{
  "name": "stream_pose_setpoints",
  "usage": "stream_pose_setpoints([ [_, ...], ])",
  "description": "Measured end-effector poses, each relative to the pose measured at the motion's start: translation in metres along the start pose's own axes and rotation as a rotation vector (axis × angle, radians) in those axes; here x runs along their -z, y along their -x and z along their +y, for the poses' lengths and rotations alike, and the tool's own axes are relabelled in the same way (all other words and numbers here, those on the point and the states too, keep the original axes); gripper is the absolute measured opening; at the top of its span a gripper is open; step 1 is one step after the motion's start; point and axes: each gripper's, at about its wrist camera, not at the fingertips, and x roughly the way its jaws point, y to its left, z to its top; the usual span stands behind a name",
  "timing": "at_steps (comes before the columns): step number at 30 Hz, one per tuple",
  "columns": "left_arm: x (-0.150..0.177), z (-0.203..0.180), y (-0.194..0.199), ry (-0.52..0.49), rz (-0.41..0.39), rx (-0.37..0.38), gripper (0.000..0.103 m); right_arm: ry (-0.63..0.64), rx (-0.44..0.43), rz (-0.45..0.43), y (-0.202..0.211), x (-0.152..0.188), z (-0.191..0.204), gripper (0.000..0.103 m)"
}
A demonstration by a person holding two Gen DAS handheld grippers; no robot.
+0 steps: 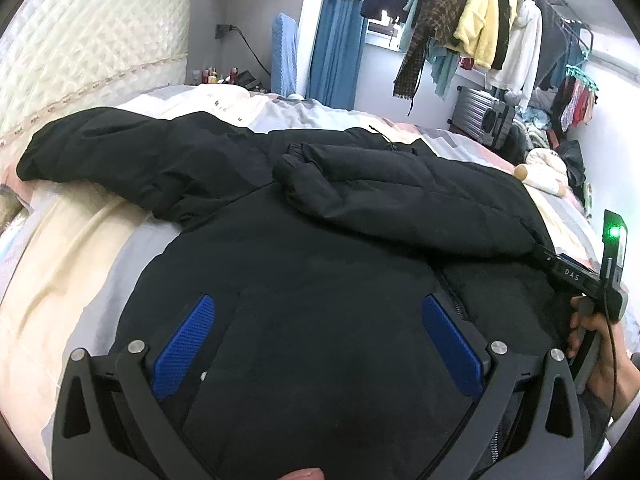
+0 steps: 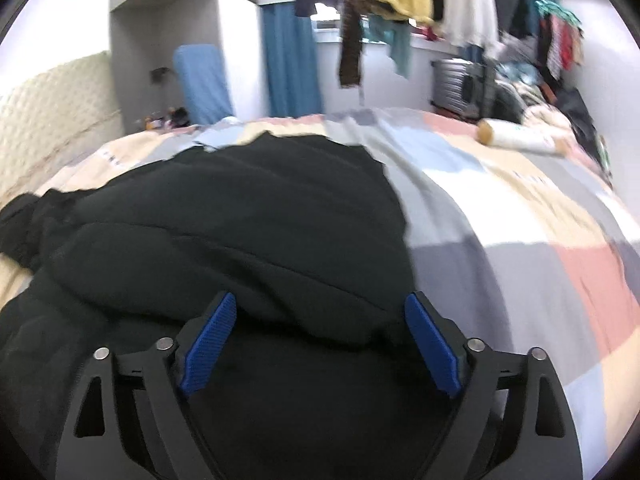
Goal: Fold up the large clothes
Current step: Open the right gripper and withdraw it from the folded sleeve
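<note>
Both your left gripper (image 1: 318, 344) and right gripper (image 2: 318, 344) gape empty over the black jacket (image 1: 320, 208); one sleeve (image 1: 360, 184) is folded in, so take the other next.

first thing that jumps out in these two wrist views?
The big black puffer jacket spread over the patchwork bed cover, one sleeve folded across its body. Both blue-padded claws, left claw and right claw, hang open above it, gripping nothing. Behind the bed, a crowded rail of hanging clothes fills the far wall.
</note>
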Motion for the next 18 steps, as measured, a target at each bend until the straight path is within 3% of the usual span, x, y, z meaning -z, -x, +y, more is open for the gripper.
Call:
stream_pose_setpoints([
  [5,0.003,-0.004,-0.011,-0.031,0.018,-0.02,0.103,-0.086,0.066,0.08,-0.017,0.003,-0.026,0.093],
  [7,0.003,-0.004,-0.014,-0.034,0.026,-0.018,0.103,-0.114,0.055,0.109,-0.024,0.004,-0.033,0.093],
  [10,0.003,-0.004,-0.017,-0.038,0.031,-0.012,0.103,-0.08,0.065,0.127,-0.032,0.002,-0.029,0.094],
  [14,0.005,-0.006,-0.018,-0.045,0.025,-0.005,0.103,0.028,0.105,0.08,-0.034,-0.007,-0.013,0.094],
  [18,0.005,-0.006,-0.019,-0.045,0.019,0.002,0.103,0.026,0.101,0.034,-0.031,-0.015,-0.02,0.094],
])
